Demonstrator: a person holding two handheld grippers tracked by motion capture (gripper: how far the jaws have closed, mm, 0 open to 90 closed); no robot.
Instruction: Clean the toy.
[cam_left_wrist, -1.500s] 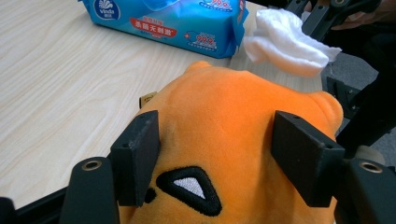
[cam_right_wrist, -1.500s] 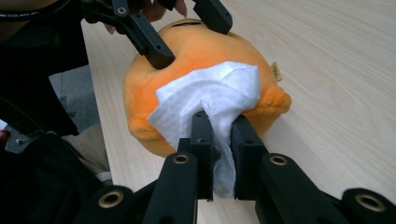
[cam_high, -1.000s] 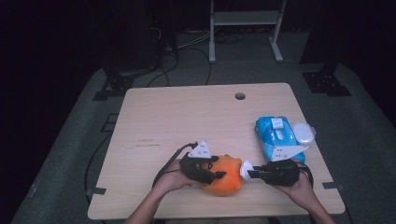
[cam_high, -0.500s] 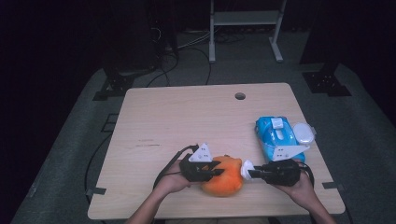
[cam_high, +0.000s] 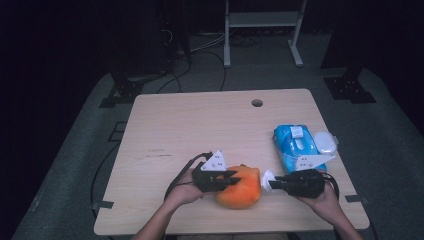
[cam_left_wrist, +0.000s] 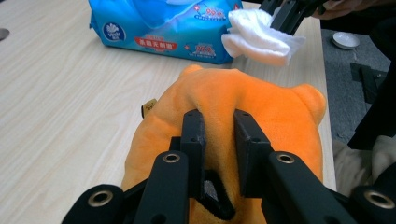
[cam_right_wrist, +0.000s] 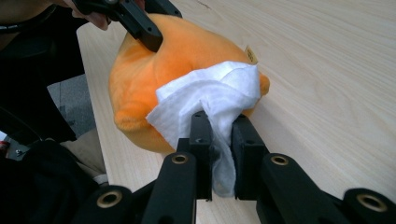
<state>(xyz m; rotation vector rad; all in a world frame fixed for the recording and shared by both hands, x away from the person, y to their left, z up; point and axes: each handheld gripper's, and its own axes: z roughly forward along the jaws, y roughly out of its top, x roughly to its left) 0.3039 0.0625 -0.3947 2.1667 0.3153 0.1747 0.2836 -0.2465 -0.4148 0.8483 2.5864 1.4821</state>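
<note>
An orange plush toy (cam_high: 240, 191) lies near the table's front edge, between both hands. My left gripper (cam_high: 233, 180) reaches it from the left. In the left gripper view my left gripper (cam_left_wrist: 218, 119) is shut on a raised fold of the plush toy (cam_left_wrist: 280, 116). My right gripper (cam_high: 273, 184) comes in from the right, shut on a white wipe (cam_high: 267, 178). In the right gripper view my right gripper (cam_right_wrist: 219, 123) pinches the wipe (cam_right_wrist: 210, 95), which lies against the side of the plush toy (cam_right_wrist: 144, 70).
A blue pack of wet wipes (cam_high: 295, 145) lies on the wooden table (cam_high: 200, 125) behind the right hand, with a round white lid (cam_high: 325, 142) beside it. A cable hole (cam_high: 257, 103) is near the far edge. Dark floor and stands surround the table.
The left gripper's jaws have drawn together on the top of the plush toy. Both hands and the toy have stayed almost where they were.
</note>
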